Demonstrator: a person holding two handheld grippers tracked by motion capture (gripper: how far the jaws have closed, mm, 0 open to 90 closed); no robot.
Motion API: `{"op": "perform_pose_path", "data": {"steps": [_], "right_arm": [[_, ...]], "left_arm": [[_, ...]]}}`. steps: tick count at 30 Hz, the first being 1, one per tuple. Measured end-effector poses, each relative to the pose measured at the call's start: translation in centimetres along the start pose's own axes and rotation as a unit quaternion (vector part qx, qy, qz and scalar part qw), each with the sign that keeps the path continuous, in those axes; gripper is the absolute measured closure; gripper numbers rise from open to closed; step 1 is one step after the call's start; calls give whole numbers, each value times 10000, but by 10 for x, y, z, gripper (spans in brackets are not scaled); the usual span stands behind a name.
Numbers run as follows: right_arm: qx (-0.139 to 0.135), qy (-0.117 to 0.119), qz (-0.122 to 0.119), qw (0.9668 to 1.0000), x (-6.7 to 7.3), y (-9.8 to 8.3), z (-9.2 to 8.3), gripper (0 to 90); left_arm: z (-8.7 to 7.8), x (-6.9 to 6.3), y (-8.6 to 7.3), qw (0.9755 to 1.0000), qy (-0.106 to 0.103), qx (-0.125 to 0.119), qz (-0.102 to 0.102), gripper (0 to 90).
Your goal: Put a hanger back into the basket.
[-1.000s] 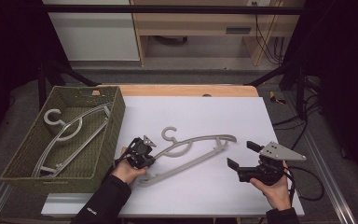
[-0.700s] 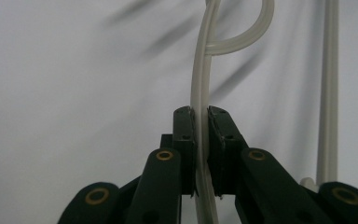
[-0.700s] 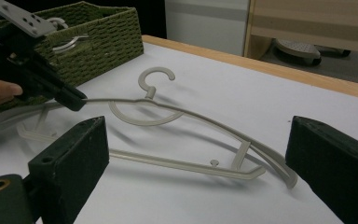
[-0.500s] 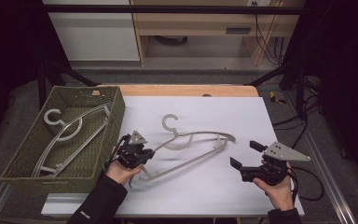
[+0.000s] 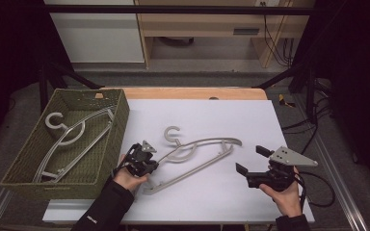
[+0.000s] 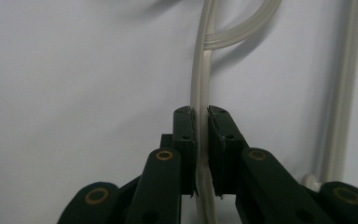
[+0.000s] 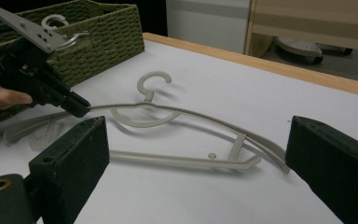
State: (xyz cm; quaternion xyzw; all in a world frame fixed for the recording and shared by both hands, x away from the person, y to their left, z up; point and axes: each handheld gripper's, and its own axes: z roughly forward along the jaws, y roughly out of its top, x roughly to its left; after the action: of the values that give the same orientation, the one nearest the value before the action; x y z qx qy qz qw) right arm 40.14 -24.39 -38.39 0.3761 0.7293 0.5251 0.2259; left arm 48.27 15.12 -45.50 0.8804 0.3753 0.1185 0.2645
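A pale grey-beige plastic hanger (image 5: 197,156) lies flat on the white counter (image 5: 250,120), and its look is plain from the right gripper view: a small open hook (image 7: 153,83) at the top, a gently arched shoulder bar with ribbed edges, a half-ring curving under the neck, a straight lower bar (image 7: 177,159) and a short strut near the far end. The left gripper (image 5: 147,161) has its fingers pressed onto the shoulder bar on the side nearest the basket, pinching the thin strip between them; in the left gripper view the strip (image 6: 201,70) runs straight up out of the closed fingers (image 6: 185,140) and meets the curved half-ring just beyond their tips, with the lower bar off to their right. The right gripper (image 5: 255,161) hovers just past the hanger's other end, apart from it, its two fingers (image 7: 72,161) spread wide, and the hanger lies ahead of and between them in its own view. Beside the left gripper stands a green woven basket (image 5: 26,161) holding a second hanger (image 5: 72,137) of the same pale colour.
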Motion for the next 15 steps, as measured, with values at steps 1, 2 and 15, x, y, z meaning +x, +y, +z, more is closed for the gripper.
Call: {"op": "perform_pose_path", "data": {"steps": [1, 2, 15], "right_arm": [[5, 3, -5, 10000, 0, 0, 0, 64], [6, -1, -9, 10000, 0, 0, 1, 64], [-15, 8, -10, 10000, -1, 1, -1, 64]], "left_arm": [[2, 0, 0, 10000, 31, 36, 21, 821], [4, 0, -1, 10000, 45, 66, 41, 821], [-6, 0, -11, 9992, 80, 346, 171, 712]]}}
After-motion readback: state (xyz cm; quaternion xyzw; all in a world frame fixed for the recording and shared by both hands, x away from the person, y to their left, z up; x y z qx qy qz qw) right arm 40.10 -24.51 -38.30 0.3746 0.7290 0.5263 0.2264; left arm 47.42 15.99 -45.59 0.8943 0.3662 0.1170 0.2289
